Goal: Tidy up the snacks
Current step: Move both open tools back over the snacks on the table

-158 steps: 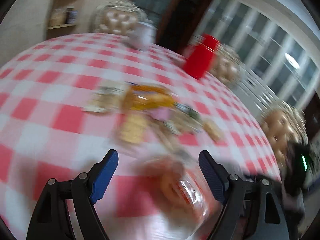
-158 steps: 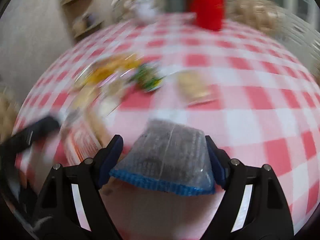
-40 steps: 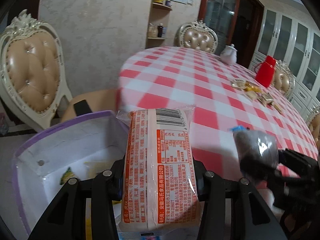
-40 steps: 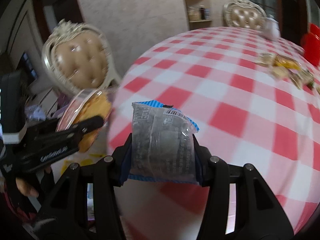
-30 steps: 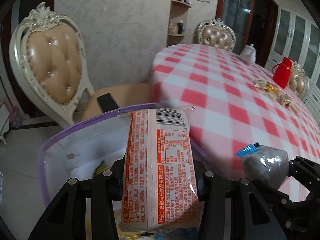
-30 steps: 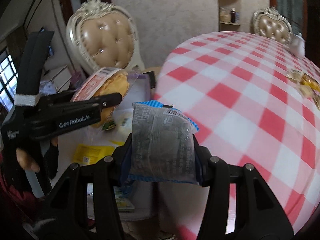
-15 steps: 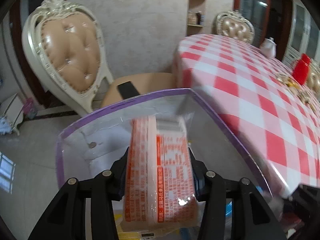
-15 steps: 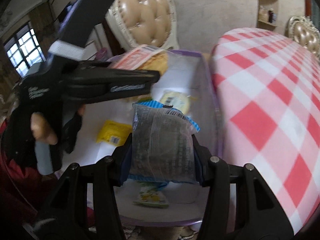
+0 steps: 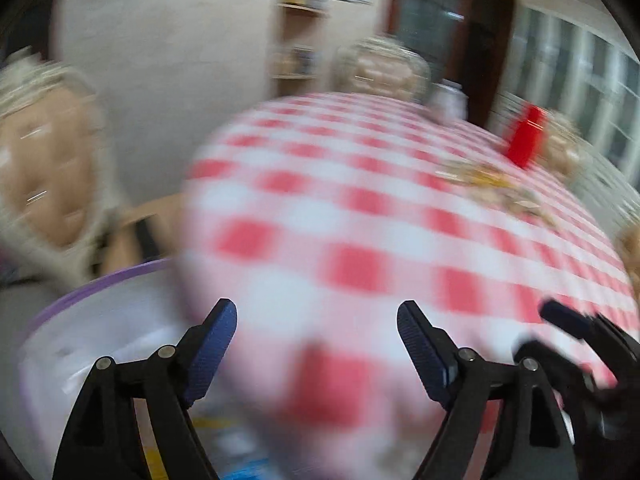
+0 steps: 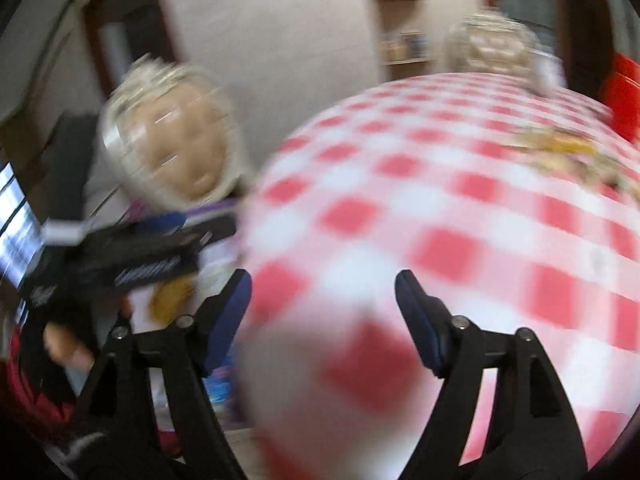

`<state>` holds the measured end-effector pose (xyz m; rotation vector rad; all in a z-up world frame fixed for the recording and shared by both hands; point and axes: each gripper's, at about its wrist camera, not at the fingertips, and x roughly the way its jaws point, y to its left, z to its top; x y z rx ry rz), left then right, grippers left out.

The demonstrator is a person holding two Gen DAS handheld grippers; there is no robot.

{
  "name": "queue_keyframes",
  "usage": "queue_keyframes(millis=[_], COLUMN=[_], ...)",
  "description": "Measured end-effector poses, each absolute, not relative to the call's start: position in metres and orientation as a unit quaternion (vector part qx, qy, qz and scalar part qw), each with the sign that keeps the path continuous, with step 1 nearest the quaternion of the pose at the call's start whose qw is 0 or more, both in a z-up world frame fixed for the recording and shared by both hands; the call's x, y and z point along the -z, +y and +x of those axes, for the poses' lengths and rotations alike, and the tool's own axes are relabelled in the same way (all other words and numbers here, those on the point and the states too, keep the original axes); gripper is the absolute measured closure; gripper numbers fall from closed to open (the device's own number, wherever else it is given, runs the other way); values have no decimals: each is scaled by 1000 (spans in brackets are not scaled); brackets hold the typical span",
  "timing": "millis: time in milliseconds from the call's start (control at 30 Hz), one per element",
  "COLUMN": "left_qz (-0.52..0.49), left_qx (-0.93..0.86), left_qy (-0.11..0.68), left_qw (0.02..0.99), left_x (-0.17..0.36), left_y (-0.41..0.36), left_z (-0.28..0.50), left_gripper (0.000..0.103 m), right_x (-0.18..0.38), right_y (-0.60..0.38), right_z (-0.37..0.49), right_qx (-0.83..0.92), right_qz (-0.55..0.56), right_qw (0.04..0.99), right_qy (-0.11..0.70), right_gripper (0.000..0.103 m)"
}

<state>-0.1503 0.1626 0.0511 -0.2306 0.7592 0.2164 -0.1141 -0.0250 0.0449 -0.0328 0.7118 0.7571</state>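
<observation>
Both views are blurred by motion. My left gripper (image 9: 316, 344) has its jaws opening wide with nothing between them, over the near edge of the red-and-white checked table (image 9: 360, 220). My right gripper (image 10: 322, 312) is likewise opening and empty. A purple-rimmed white bin (image 9: 100, 320) sits low at the left beside the table; snack packets lie inside it (image 10: 172, 298). A heap of loose snacks (image 9: 488, 184) lies far across the table. The left gripper also shows in the right wrist view (image 10: 160, 240), and the right gripper at the right edge of the left wrist view (image 9: 568, 324).
A padded cream chair (image 9: 44, 172) stands left of the bin. Another chair (image 9: 380, 68) and a white teapot (image 9: 448, 100) are at the table's far side. A red jug (image 9: 524, 140) stands near the snack heap. A person's hand (image 10: 60, 344) holds the left gripper.
Both grippers have let go of their packets, the orange-printed one and the dark blue-edged one, and opened. Both views have swung from the bin toward the table.
</observation>
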Motion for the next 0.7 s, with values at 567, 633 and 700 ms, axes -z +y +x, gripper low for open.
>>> queue_keyframes(millis=[567, 633, 700], left_qz=[-28, -39, -43], left_qx=[33, 38, 38], left_qy=[414, 422, 419], left_qw=[909, 905, 906], left_x=[-14, -9, -8], left_y=[18, 16, 13], left_z=[114, 133, 149], left_gripper=[20, 20, 20], right_x=[-26, -26, -27], right_y=[-250, -246, -239], right_z=[53, 53, 59], right_qx=[-123, -120, -125], right_qz=[169, 144, 120], right_qw=[888, 895, 900], right_qy=[411, 405, 401], right_gripper=[24, 24, 24])
